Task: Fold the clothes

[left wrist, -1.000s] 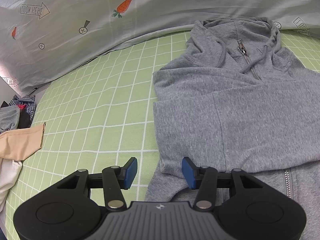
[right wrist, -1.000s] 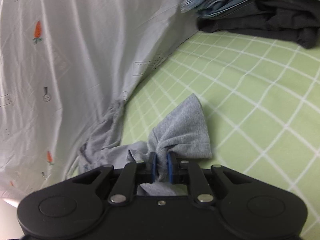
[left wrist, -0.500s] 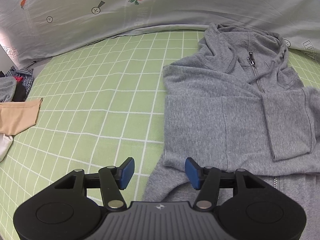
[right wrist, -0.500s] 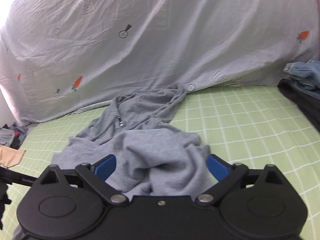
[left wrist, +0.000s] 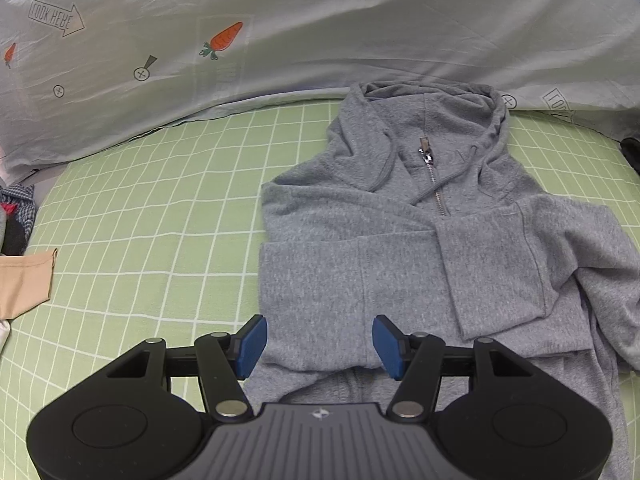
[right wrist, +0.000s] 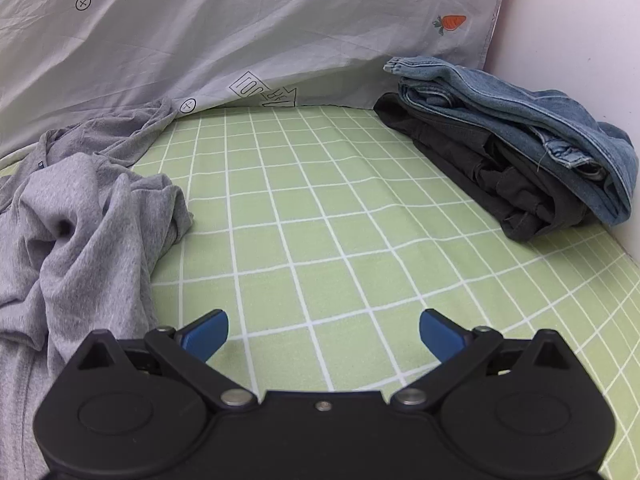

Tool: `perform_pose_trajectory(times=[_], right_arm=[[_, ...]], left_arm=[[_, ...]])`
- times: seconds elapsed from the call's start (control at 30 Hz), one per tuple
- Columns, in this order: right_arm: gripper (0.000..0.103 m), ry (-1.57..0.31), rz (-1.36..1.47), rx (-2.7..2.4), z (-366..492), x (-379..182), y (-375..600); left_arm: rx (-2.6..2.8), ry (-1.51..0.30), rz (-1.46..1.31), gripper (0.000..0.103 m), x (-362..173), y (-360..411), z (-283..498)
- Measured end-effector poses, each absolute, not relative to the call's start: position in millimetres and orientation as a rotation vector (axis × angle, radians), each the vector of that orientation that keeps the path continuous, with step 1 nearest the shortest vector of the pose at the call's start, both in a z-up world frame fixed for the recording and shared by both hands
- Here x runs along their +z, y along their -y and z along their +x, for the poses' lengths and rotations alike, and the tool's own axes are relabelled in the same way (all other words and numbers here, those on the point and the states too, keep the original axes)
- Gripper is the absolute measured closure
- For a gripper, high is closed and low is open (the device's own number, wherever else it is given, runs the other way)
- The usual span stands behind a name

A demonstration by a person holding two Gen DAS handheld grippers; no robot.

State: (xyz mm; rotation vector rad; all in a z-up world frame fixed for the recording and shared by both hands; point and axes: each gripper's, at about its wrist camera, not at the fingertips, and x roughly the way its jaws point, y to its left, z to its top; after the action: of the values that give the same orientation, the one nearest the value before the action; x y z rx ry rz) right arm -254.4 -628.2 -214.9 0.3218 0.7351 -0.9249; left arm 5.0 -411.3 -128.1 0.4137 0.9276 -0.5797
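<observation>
Grey hoodie [left wrist: 360, 264] lies sleeves-folded on the green sheet [right wrist: 320, 220]; left gripper [left wrist: 319, 345] half-open, right gripper [right wrist: 323, 330] wide, both empty.

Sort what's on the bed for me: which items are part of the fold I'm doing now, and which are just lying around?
In the job:
- grey hoodie, both sleeves folded across its front
- left gripper, open over the hoodie
- right gripper, open and empty

Lying about:
- folded jeans stacked on dark clothes
- beige cloth
- carrot-print sheet
</observation>
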Motion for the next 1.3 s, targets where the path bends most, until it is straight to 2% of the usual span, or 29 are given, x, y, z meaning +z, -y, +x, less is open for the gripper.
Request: perform_pose_trajectory(times=[0.3,0.43,0.53,0.57,0.6,0.67,0.77,0.97,1.3], right_arm=[[0.0,-0.705,0.372,-0.906,-254.2,-224.2,628.9],[0.0,-0.697,0.367,-0.903,-255.0,-224.9,629.7],[0.0,-0.692,0.363,-0.9,-255.7,-225.3,629.5],[0.0,-0.689,0.362,-0.899,-255.9,-225.5,629.2],[0.0,-0.687,0.36,-0.899,-256.1,-225.7,629.0],[0.0,-0.679,0.357,-0.901,-256.2,-226.3,628.6],[0.0,-0.679,0.356,-0.901,-255.7,-226.4,628.6],[0.0,-0.691,0.36,-0.894,-255.2,-225.4,629.7],[0.0,-0.699,0.361,-0.889,-254.6,-225.3,627.7]], left_arm=[[-0.843,-1.017,0.331,0.048,-145.8,461.6,-2.1],[-0.819,-1.09,0.348,0.046,-171.1,481.9,1.6],[-0.824,-1.061,0.355,0.044,-177.3,486.7,-0.3],[-0.836,-1.049,0.358,0.047,-177.0,487.2,-1.4],[-0.848,-1.04,0.36,0.063,-176.7,487.5,-2.5],[-0.878,-1.022,0.353,0.088,-175.4,485.8,-4.5],[-0.888,-1.003,0.324,0.092,-172.7,478.5,-5.2],[-0.781,-0.863,0.309,0.092,-146.4,446.6,1.0],[-0.39,-0.753,0.161,0.093,-108.4,343.3,66.0]])
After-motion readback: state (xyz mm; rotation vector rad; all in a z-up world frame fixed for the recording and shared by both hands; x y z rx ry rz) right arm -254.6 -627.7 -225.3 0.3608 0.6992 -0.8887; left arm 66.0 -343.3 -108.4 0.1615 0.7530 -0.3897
